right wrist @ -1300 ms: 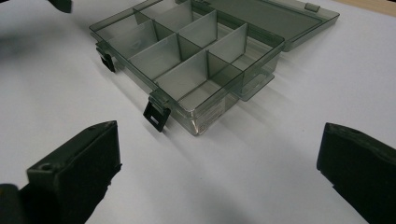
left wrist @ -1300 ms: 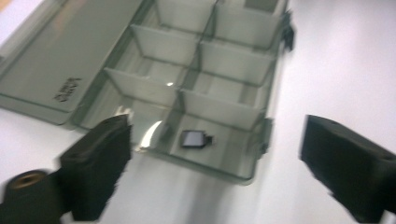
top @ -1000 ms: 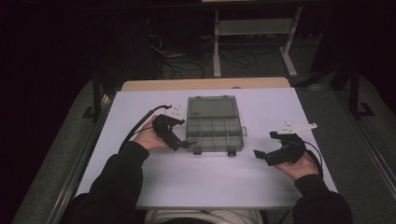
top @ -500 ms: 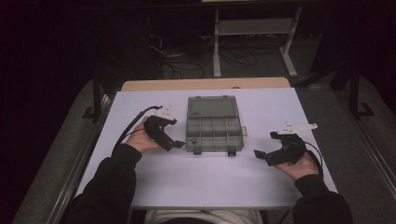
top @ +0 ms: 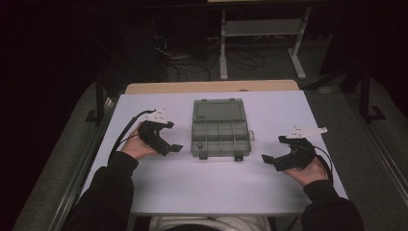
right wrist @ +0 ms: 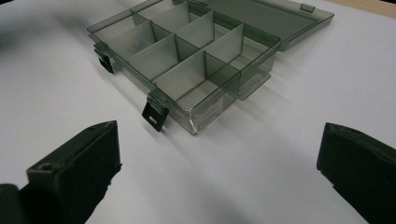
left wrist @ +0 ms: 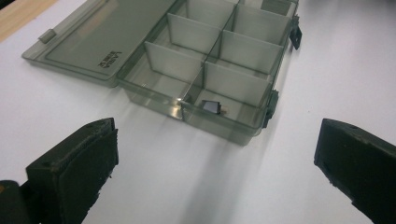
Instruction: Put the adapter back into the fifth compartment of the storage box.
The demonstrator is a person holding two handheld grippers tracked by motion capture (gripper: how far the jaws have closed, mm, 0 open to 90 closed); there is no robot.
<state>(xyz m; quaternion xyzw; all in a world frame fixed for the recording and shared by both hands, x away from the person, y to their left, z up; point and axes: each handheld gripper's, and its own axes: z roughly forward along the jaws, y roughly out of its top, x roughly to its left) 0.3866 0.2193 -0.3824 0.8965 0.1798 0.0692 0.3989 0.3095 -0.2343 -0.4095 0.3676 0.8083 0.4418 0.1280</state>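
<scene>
A smoky clear plastic compartment box (top: pixel 220 127) lies in the middle of the white table, its lid folded flat on the far side. A small dark part (left wrist: pixel 211 107) rests in the near-left compartment, also visible as the small part (top: pixel 196 146) in the high view. My left gripper (top: pixel 172 136) is held just left of the box, open and holding nothing; the left gripper view shows the left gripper (left wrist: pixel 215 140) with jaws wide apart. My right gripper (top: pixel 273 149) is to the right of the box, a short gap away. The right gripper (right wrist: pixel 219 140) is open and faces the box's latches (right wrist: pixel 153 114).
The white table top (top: pixel 216 187) has bare room in front of the box and on both sides. A wooden strip (top: pixel 211 86) runs along the far edge. Beyond it are a dark floor, cables and a metal stand (top: pixel 260 29).
My left gripper has drawn a little to the left, away from the box. The right gripper and the box have stayed put.
</scene>
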